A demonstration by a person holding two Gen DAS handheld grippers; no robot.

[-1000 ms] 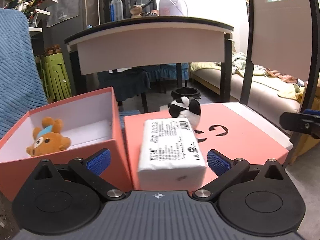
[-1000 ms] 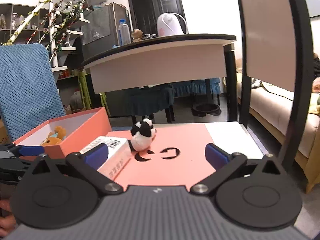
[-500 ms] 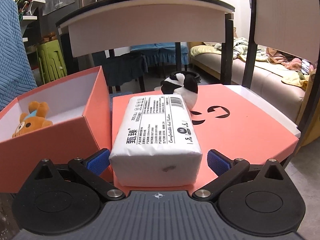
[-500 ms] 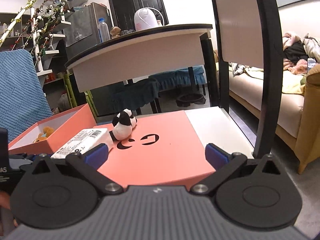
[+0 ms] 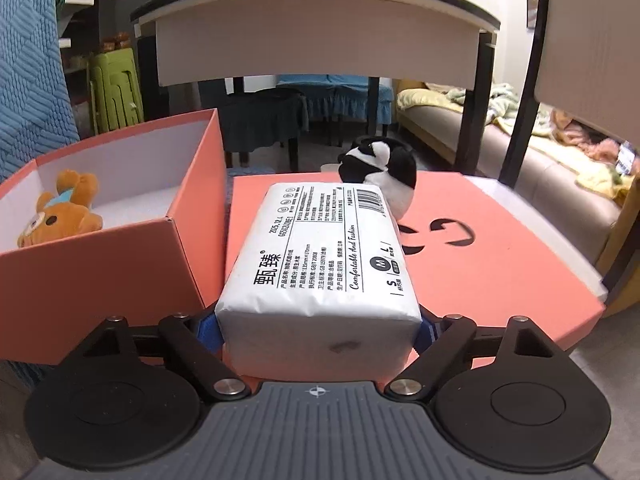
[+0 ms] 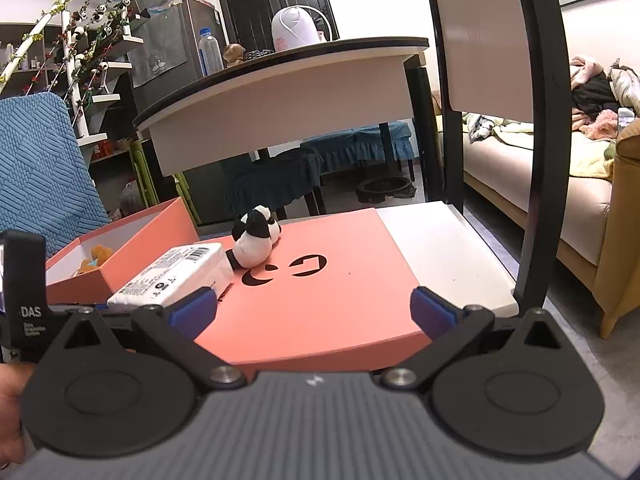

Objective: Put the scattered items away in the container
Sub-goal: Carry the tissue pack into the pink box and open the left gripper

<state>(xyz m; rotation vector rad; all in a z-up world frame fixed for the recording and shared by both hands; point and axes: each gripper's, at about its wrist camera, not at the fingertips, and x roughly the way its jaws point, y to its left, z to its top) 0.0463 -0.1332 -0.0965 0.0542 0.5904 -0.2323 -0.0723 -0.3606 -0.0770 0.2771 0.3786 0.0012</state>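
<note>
A white tissue pack (image 5: pixel 324 256) lies on the orange box lid (image 5: pixel 500 264), and my left gripper (image 5: pixel 318 330) is shut on its near end, blue pads pressed against both sides. Behind the pack sits a black-and-white panda plush (image 5: pixel 380 172). To the left stands the open orange box (image 5: pixel 120 248) with a brown bear plush (image 5: pixel 60 216) inside. In the right wrist view my right gripper (image 6: pixel 312 312) hangs open over the lid (image 6: pixel 340 300), holding nothing; the tissue pack (image 6: pixel 180 272), panda plush (image 6: pixel 256 236) and box (image 6: pixel 132 248) lie to its left.
The lid rests on a white chair seat (image 6: pixel 448 256) with a tall black-framed back (image 6: pixel 492 40). A blue cushioned chair (image 6: pixel 36 160) rises at the left, a curved table (image 6: pixel 280 80) behind, a sofa (image 6: pixel 580 184) at the right. A hand (image 6: pixel 12 408) shows at the lower left.
My left gripper moved forward onto the tissue pack and shut on its near end. The right gripper drifted back and to the right, staying open.
</note>
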